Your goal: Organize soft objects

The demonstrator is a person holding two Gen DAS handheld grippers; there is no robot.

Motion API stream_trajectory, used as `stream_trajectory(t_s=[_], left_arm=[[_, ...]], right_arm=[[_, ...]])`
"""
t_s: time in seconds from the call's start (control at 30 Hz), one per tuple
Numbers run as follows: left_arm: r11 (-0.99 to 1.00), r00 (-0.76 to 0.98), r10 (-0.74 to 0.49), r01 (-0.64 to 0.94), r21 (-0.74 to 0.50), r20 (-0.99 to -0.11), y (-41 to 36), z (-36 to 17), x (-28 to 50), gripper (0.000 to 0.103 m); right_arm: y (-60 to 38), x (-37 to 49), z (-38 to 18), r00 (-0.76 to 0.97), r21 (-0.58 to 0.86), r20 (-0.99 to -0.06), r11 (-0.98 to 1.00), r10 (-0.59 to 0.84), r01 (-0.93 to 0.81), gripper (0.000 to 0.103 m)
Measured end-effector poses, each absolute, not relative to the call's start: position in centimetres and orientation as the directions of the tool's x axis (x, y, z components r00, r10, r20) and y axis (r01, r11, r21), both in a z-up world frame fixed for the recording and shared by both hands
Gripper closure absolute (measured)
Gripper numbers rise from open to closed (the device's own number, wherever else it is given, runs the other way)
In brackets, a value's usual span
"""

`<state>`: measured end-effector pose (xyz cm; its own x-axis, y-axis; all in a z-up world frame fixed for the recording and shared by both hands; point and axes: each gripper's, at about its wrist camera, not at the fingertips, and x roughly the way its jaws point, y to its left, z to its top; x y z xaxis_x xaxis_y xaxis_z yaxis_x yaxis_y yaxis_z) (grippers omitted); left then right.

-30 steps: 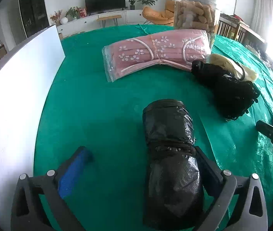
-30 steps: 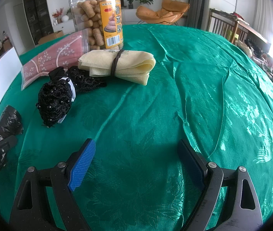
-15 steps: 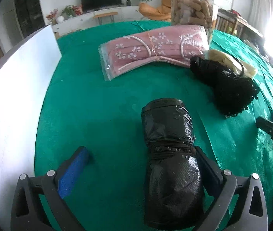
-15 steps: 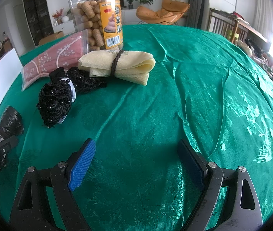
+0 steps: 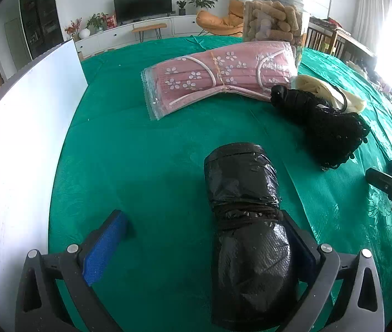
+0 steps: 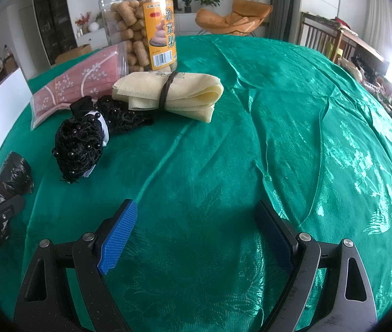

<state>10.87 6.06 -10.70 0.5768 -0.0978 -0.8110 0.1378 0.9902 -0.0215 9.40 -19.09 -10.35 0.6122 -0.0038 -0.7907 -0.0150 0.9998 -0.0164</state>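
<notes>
The black bag roll (image 5: 247, 221) hides the left gripper's (image 5: 204, 238) right finger.

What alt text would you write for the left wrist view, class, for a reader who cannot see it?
A tied black plastic bag roll lies on a green tablecloth between the open jaws of the left gripper, against the right-hand one. Beyond lie a pink packet of face masks, a black beaded net and a snack jar.
</notes>
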Motion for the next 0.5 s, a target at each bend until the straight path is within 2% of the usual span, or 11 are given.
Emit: stream_trajectory(t_s=[0.5], left_arm=[[0.99,0.577,-0.098,0.138,-0.021,-0.811,6.06,-10.72,10.88,0.0]], right_arm=[[-19.25,9.2,-10.28,0.611,-0.006,-0.791,0.999,0.021,-0.042,0.014]])
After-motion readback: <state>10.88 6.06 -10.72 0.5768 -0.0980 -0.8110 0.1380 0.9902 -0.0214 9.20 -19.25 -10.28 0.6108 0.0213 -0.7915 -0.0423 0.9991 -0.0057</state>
